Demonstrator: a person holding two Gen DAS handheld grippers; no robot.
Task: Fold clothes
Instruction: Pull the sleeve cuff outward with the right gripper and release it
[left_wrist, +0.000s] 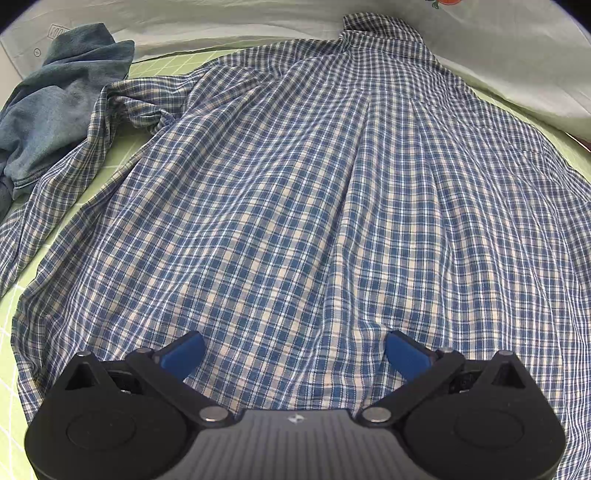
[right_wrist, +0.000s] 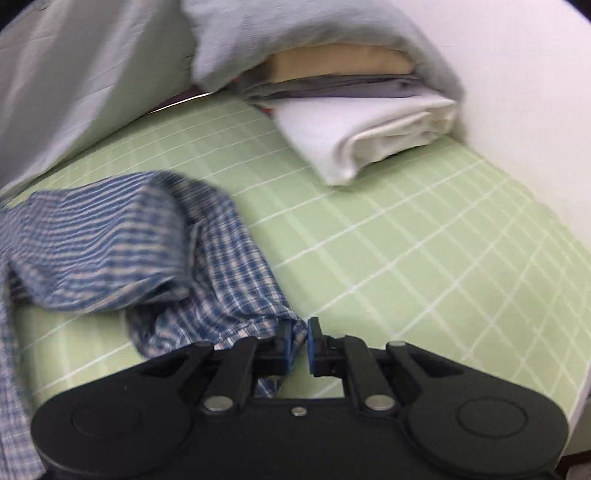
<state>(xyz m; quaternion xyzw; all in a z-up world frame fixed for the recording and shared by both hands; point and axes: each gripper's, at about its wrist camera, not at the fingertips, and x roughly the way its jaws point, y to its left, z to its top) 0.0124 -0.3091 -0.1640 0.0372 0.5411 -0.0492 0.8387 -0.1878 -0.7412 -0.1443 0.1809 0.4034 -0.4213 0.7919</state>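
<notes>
Green grid mat (right_wrist: 406, 258) on a bed is serving as work surface. Right gripper (right_wrist: 297, 341) is pinching the end of a sleeve (right_wrist: 229, 280) of the checked shirt (left_wrist: 295, 184), jaws nearly shut on the cloth. Left gripper (left_wrist: 293, 349) is hovering wide apart over the shirt's lower back, gripping nothing. Shirt is lying spread back-up, collar (left_wrist: 373, 29) far, body unfolded; judged: folding mostly remaining. Folded white cloth (right_wrist: 369, 136) is sitting beyond. Blue garment (left_wrist: 62, 99) is lying crumpled. Right view is blurring; shirt front hidden.
</notes>
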